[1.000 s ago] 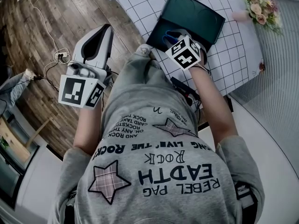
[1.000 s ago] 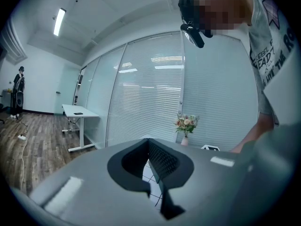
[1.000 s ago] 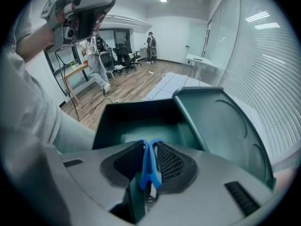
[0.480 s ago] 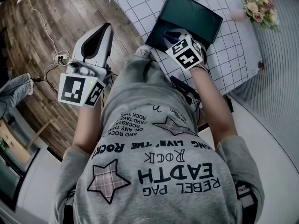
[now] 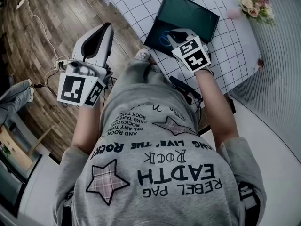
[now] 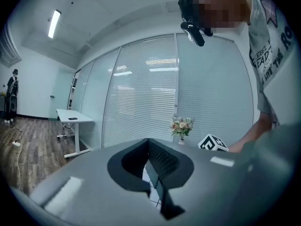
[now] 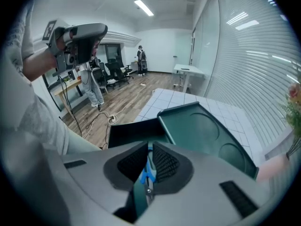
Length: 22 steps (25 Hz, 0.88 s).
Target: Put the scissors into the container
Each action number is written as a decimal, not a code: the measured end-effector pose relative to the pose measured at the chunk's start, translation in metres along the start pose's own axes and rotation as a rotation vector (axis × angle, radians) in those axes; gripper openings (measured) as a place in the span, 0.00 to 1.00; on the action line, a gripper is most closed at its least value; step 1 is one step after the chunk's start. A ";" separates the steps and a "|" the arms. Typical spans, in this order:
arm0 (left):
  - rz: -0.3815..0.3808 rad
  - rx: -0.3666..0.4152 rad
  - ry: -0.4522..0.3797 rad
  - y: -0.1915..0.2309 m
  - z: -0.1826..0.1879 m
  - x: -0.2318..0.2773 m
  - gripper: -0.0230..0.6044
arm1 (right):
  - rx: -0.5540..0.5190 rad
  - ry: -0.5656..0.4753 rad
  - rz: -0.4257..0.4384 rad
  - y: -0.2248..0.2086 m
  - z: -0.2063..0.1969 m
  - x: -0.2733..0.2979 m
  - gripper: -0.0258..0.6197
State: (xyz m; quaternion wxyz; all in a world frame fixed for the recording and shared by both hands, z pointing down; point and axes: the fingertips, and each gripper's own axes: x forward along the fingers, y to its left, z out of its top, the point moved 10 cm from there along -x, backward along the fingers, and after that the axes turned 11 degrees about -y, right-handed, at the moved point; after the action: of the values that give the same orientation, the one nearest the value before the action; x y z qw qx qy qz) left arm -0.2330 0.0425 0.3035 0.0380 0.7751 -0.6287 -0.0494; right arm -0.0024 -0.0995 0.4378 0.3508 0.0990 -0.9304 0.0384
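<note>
The scissors point(image 7: 146, 174) have blue handles and sit between the pads of my right gripper point(image 7: 148, 147). Its jaws are closing, and the pads press on the scissors. In the head view the right gripper point(image 5: 172, 35) hovers over the near left corner of the open dark green container point(image 5: 188, 11). The blue handle loops point(image 5: 163, 37) poke out beyond its tip. The container's lid point(image 7: 202, 131) stands raised behind its black base point(image 7: 134, 131). My left gripper point(image 5: 109, 27) hangs over the wooden floor, far left of the table. It is shut, with nothing between its pads point(image 6: 160, 160).
The container lies on a checked tablecloth point(image 5: 235, 51). A vase of flowers point(image 5: 249, 1) stands at the far right corner. A dark object point(image 5: 186, 91) lies at the table's near edge. Cables and a power strip point(image 5: 56, 62) lie on the floor. A white desk point(image 6: 70, 121) stands by the blinds.
My right gripper has shifted slightly to the right over the container, and the blue handles now show more plainly. The left gripper has barely moved.
</note>
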 end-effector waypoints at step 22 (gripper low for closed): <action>-0.082 0.030 -0.039 -0.012 0.021 0.011 0.04 | 0.105 -0.292 -0.220 0.004 0.043 -0.111 0.07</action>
State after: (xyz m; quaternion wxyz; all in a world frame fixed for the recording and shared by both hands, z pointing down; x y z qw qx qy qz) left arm -0.2220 0.0341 0.2813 0.0121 0.7997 -0.5976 -0.0567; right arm 0.0509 -0.0839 0.3321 0.2085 0.2228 -0.9517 0.0337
